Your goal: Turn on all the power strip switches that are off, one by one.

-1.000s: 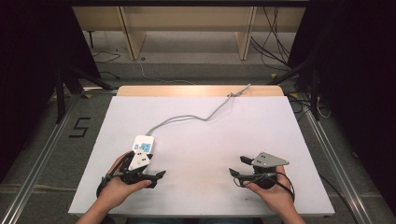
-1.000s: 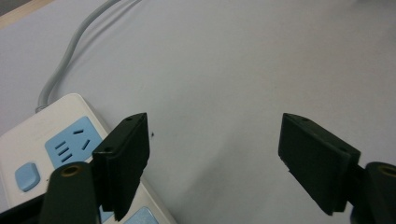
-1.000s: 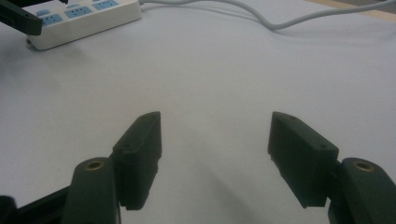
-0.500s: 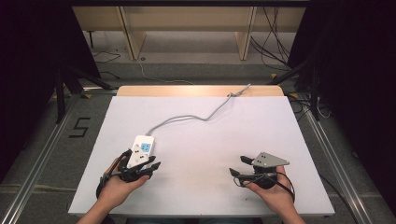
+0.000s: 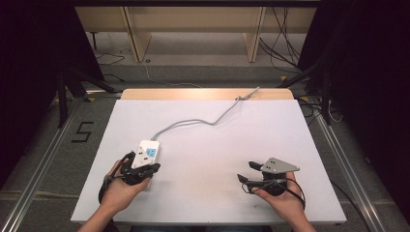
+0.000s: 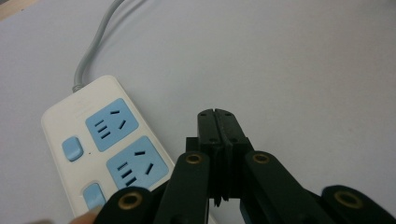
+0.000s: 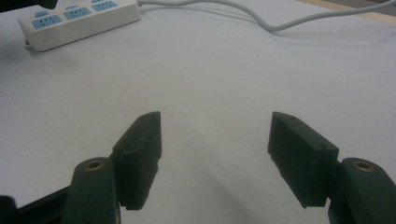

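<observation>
white power strip [image 5: 146, 154] — lengthwise front-to-back

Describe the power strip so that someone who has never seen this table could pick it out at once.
Start at the white table and follow the grey cable from the far edge toward the near left. It ends at the power strip, just ahead of the left gripper, whose jaws are shut. It is the white slab with blue sockets and blue switches.

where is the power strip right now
In the high view, the white power strip lies on the table's left half, right beside the shut left gripper, its grey cord running toward the far edge.
</observation>
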`<state>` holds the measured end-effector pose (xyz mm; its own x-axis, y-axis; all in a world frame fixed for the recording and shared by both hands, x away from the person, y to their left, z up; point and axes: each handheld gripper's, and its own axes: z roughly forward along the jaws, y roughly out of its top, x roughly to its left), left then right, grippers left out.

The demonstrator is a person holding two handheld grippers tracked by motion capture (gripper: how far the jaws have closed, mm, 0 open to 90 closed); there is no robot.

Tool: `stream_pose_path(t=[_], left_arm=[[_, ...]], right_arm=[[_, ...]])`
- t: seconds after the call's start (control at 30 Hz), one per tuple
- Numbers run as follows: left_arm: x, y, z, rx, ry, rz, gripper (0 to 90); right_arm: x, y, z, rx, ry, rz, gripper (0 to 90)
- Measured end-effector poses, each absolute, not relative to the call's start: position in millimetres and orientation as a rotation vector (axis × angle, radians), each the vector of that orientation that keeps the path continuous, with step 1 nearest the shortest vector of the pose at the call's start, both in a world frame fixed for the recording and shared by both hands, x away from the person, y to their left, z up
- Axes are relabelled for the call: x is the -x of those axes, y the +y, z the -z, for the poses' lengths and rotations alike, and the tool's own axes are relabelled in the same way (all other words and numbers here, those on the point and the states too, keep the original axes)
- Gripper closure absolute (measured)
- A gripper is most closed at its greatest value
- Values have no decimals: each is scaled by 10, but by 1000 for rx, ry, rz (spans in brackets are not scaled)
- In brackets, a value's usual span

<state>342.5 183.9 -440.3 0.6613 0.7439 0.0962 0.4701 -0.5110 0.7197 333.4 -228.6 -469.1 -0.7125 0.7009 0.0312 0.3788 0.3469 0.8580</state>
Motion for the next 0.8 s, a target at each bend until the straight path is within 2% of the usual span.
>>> stream_pose_path(t=[0.33,0.8], left_arm=[[-3474,1886,4386,-2204,998,-505,895],[-3656,2136,4262,-2176,1149,-570,896]], right_arm=[[-3339,-2283,4699,-958,2278,-1306,359],[-3346,-2283,4706,-973,2272,-1311,359]])
